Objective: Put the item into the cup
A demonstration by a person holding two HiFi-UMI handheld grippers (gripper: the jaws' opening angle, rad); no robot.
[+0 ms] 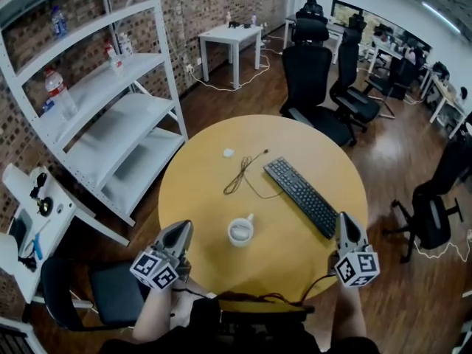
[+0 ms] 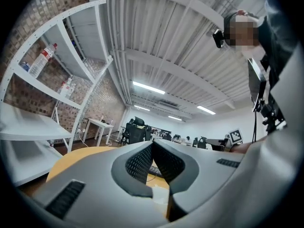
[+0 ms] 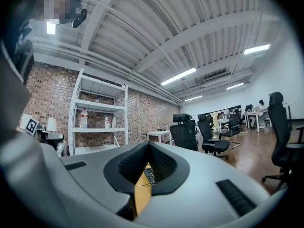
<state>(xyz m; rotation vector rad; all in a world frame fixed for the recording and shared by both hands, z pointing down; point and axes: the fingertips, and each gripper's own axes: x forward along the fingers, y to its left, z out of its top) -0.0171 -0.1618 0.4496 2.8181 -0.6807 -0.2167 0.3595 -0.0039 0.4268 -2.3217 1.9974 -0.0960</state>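
Observation:
A white cup [image 1: 240,232] stands on the round yellow table [image 1: 199,198], near its front edge. A short white piece juts from the cup's far right rim; I cannot tell what it is. A small white item [image 1: 228,153] lies farther back on the table, left of centre. My left gripper [image 1: 182,230] hovers at the table's front left edge, left of the cup, shut with nothing in it [image 2: 152,144]. My right gripper [image 1: 344,220] is at the front right edge, by the keyboard's near end, also shut and empty [image 3: 148,144].
A black keyboard [image 1: 301,195] lies diagonally on the table's right half, and a thin dark cable [image 1: 242,174] coils near the middle. White shelving [image 1: 110,116] stands to the left. Black office chairs [image 1: 310,87] stand beyond the table. A chair seat [image 1: 118,293] is at the near left.

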